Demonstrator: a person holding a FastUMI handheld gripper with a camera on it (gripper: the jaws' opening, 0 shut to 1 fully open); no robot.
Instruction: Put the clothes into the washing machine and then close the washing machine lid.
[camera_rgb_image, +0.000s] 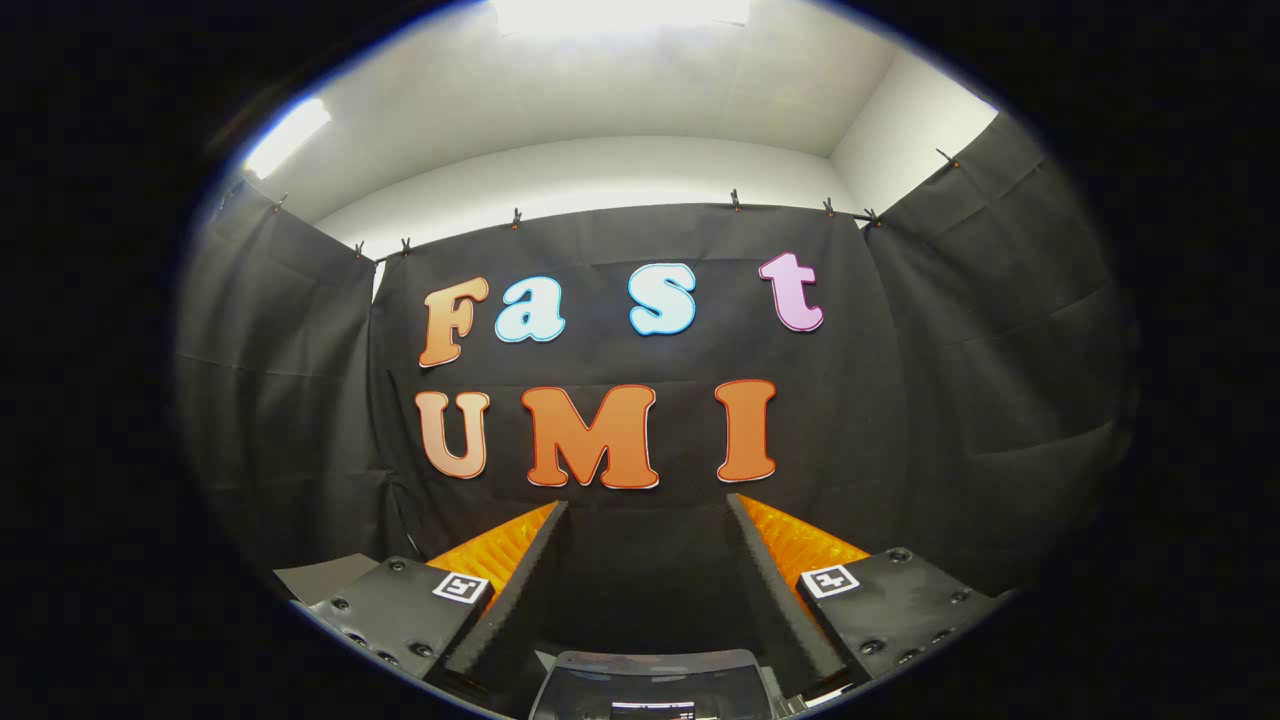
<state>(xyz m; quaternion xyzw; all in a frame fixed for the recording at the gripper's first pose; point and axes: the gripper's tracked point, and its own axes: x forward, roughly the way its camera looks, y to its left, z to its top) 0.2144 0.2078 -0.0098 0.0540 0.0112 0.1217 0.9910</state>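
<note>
Gripper view looks level at the black cloth booth wall (900, 400); the gripper (648, 510) is held raised, fingers spread wide with nothing between them, seemingly poised between moves.

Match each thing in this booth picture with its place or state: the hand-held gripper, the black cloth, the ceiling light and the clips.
Things:
1. hand-held gripper
2. black cloth
3. ceiling light
4. clips

Places or states:
A. pinned along the cloth's top edge
B. open, nothing between its fingers
C. lit, high above the cloth
D. hanging as a wall beyond the fingers

Pairs: 1-B; 2-D; 3-C; 4-A
</note>
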